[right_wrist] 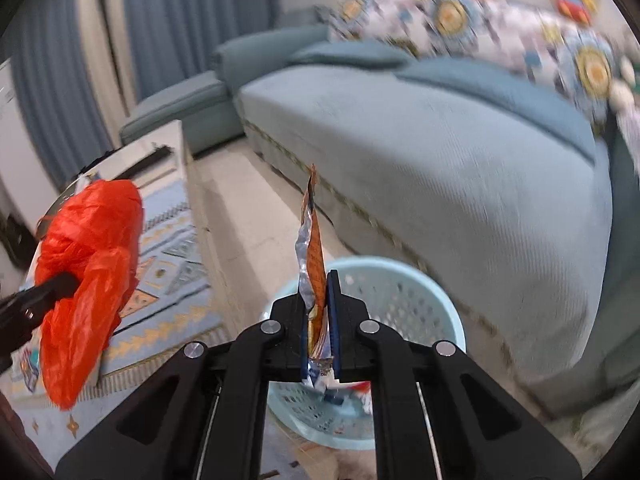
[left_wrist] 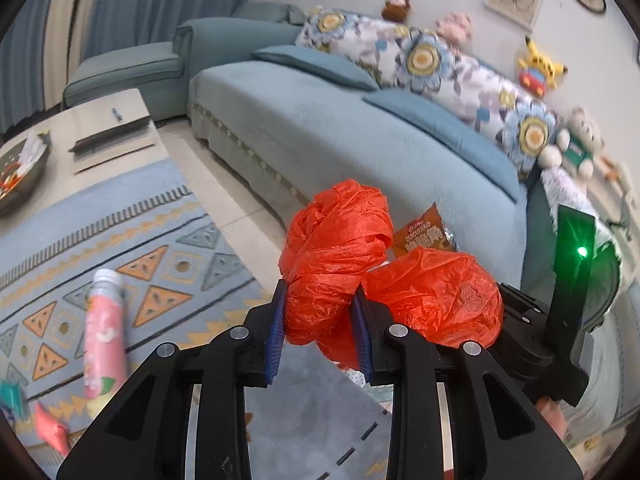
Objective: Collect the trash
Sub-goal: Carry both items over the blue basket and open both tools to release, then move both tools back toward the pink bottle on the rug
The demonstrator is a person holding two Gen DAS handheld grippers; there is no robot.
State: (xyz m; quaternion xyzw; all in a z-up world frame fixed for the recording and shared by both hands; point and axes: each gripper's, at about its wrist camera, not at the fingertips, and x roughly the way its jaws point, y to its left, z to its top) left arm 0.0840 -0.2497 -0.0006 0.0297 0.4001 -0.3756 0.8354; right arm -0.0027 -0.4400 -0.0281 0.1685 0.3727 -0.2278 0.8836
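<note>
The right gripper (right_wrist: 320, 320) pinches a flat snack wrapper (right_wrist: 314, 264) right above the blue basket (right_wrist: 440, 304) at the frame's bottom, probably to drop it in, while the left gripper (left_wrist: 320, 336) squeezes a crumpled red bag (left_wrist: 340, 248) in the middle.

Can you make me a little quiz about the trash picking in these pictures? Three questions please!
1. True or false: the left gripper is squeezing a crumpled orange plastic bag.
2. What does the right gripper hold? A) a pink bottle B) a snack wrapper C) a plush toy
3. Fill in: right below the right gripper stands a light blue ____ with holes in its wall.

Key:
1. True; the blue pads pinch it.
2. B; the pink bottle lies on the rug.
3. Basket.
</note>
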